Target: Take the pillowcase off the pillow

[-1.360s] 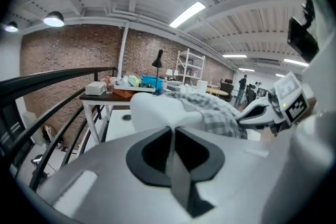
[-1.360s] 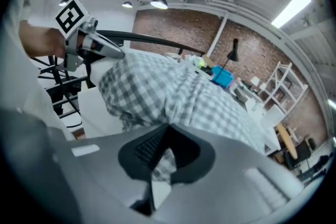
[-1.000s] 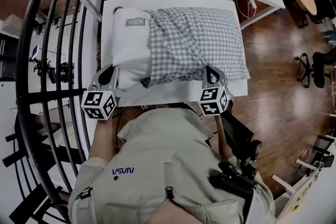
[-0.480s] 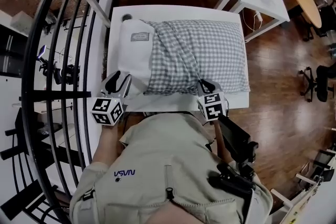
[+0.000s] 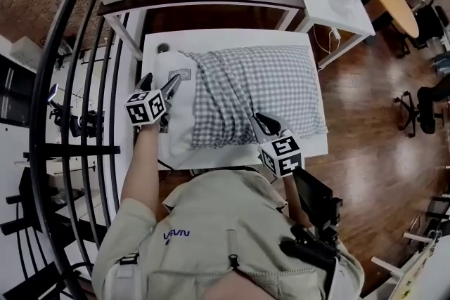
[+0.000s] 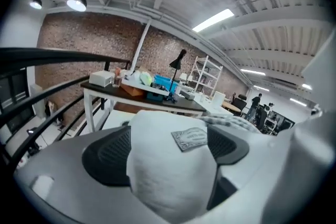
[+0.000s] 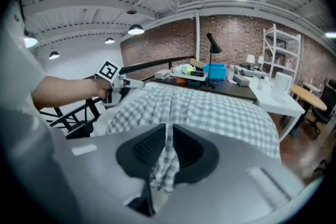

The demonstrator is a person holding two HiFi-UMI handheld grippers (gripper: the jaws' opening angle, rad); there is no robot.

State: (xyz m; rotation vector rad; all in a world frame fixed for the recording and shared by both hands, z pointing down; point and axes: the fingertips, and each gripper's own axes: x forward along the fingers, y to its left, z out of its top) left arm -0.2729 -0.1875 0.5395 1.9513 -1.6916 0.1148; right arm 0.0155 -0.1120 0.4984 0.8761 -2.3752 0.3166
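Soft, light pillow (image 5: 179, 133) on counter (image 5: 232, 38), centre frame; limp checked pillowcase (image 5: 271, 81) covers its right part; left hand-held gripper (image 5: 160, 82), jaws just opened wide, straddles the bare left end; right hand-held gripper (image 5: 260, 121), jaws easing apart, pinches a hem fold; both likely sound holds.

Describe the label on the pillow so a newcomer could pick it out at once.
Find the white table in front of the person, where a pillow lies partly out of its checked pillowcase. On the pillow's bare white end sits the label: a small grey rectangular patch, the only mark on that plain fabric.
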